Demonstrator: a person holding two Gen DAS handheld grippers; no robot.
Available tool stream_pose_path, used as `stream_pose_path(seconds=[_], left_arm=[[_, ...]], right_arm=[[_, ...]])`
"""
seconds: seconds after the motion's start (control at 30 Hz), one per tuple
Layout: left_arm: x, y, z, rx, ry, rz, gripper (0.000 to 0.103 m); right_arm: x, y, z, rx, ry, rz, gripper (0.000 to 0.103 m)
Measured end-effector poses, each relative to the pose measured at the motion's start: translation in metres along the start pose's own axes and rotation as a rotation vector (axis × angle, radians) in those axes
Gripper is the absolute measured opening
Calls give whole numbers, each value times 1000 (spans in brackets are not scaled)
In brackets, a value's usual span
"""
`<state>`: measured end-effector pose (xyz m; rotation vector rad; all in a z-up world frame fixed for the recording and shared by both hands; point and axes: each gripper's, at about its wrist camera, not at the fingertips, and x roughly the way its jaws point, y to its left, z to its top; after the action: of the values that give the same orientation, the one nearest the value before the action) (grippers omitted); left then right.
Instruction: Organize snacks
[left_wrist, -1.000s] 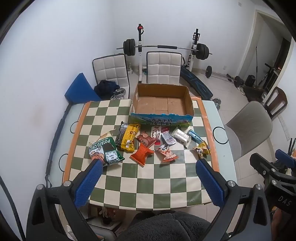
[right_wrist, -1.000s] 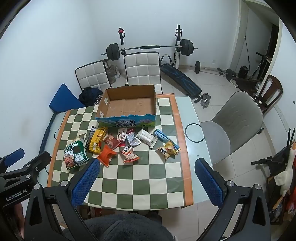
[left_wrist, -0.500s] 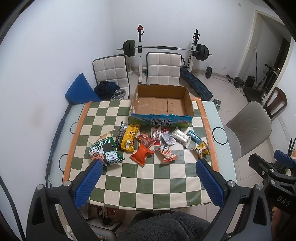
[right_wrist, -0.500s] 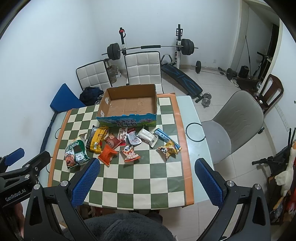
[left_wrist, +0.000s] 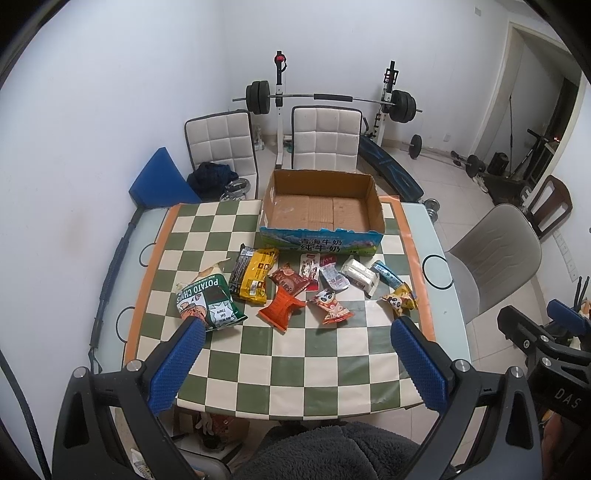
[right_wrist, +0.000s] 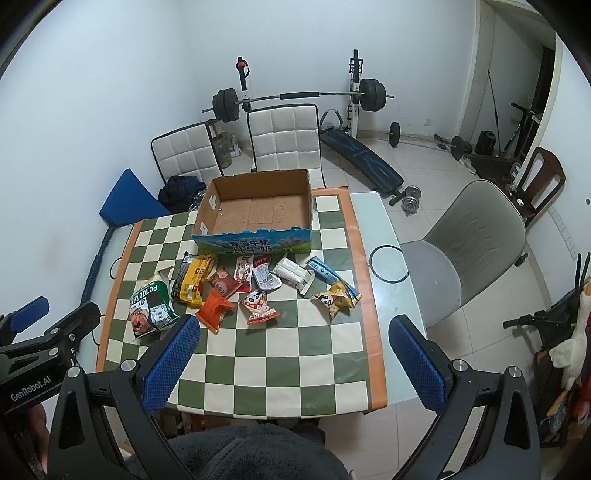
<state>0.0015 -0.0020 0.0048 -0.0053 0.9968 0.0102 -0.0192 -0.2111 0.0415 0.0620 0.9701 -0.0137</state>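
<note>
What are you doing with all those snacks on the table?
A person holds a gripper in each hand above the near edge of the checkered table. Both the left gripper and the right gripper are open and hold nothing. The snacks, such as the potato chips bag and the orange packet, lie in a loose row in front of the cardboard box. The box has nothing in it, so sorting hasn't started.

Light: cool, even, indoor; source unseen
Shadows: soft, faint under the snack packets (left_wrist: 295, 284)
Glare: mild sheen on tablecloth (right_wrist: 332, 354)
Focus: sharp centre, no motion blur
Edges: strong fisheye bending, black corner vignette
</note>
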Motion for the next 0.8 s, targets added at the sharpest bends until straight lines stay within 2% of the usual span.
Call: stream_pose_path(seconds=[0.8], left_arm=[[-5,-3,3,-2,-7,-2,103]], right_arm=[[1,-1,-1,1,-4,3,103]])
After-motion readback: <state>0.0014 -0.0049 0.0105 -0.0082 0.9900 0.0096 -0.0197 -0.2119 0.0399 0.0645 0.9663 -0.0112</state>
